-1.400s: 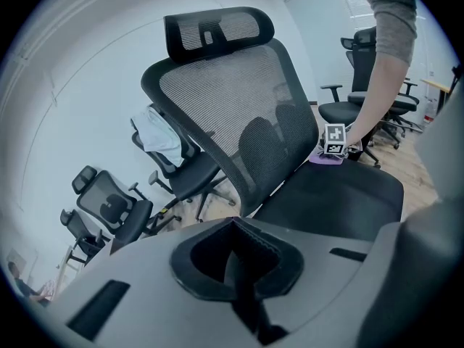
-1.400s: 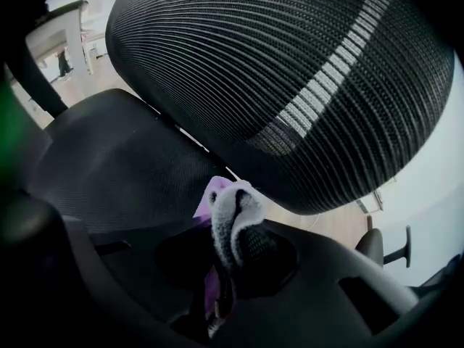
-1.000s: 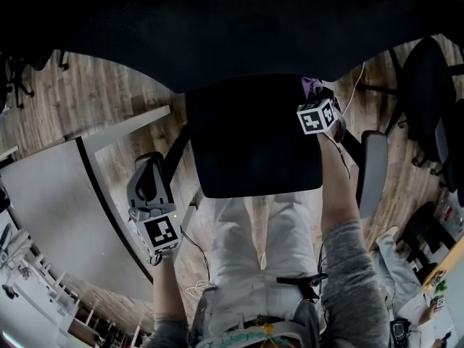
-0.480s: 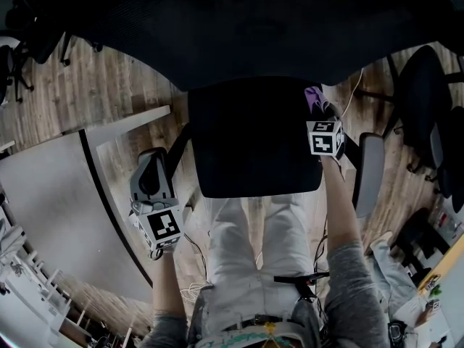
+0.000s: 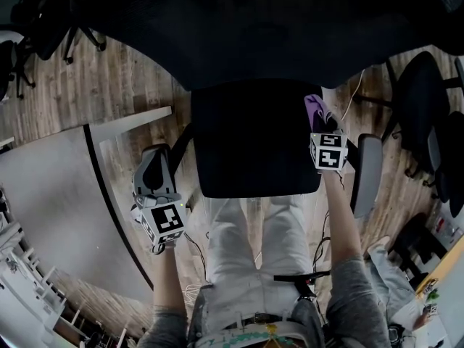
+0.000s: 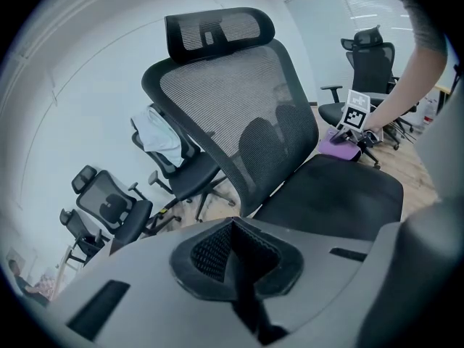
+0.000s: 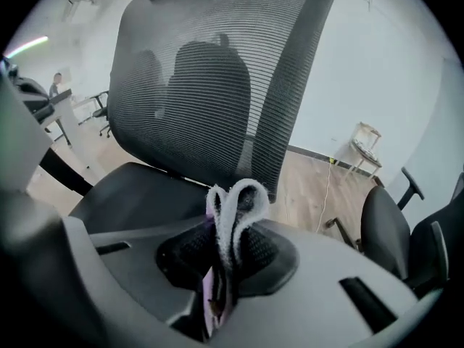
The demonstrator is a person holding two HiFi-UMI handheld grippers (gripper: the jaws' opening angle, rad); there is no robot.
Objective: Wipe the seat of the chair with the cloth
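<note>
A pale bench [image 5: 51,216] curves across the wooden floor [image 5: 138,85] at the far left. Just past its edge the person holds the left hand-held gripper [image 5: 154,162], off to the left of the chair [image 6: 239,122] and clear of the seat [image 5: 254,140]. Its jaws are pressed together with nothing between them. It points across the seat towards the mesh backrest [image 6: 225,100] and the headrest [image 6: 217,31] above it.

The dark seat lies in the middle, in front of the person's legs. At its right rear corner is the right hand-held gripper [image 5: 320,122], its jaws clamped on a folded purple cloth [image 5: 315,109]. A loop of the cloth stands up out of the jaws, and the rest seems to lie against the seat's edge, close under the backrest.

Just right of that gripper runs a grey armrest [image 5: 366,172]. Further right, other chairs [image 5: 428,100] stand on the floor, well apart from this one.
</note>
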